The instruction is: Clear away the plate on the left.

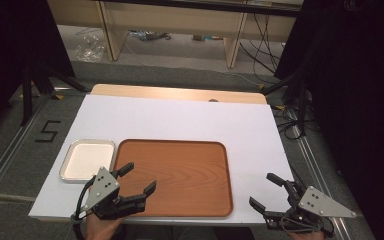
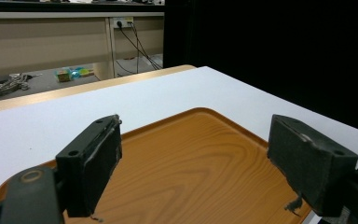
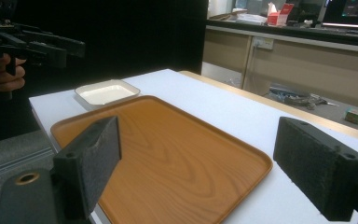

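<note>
I see a rectangular brown wood-grain tray with rounded corners lying flat on the white surface, long axis running from my left claw toward my right claw. The left hovers over its near-left corner, the right just beyond its right edge. Both are released wide, grasping nothing.

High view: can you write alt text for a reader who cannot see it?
Two hand-held grippers, both open and holding nothing, hover at the near edge of a white table: the left gripper over a bare wooden tray, the right gripper over the table's near right corner. A small white tray sits left of the wooden one.
</note>
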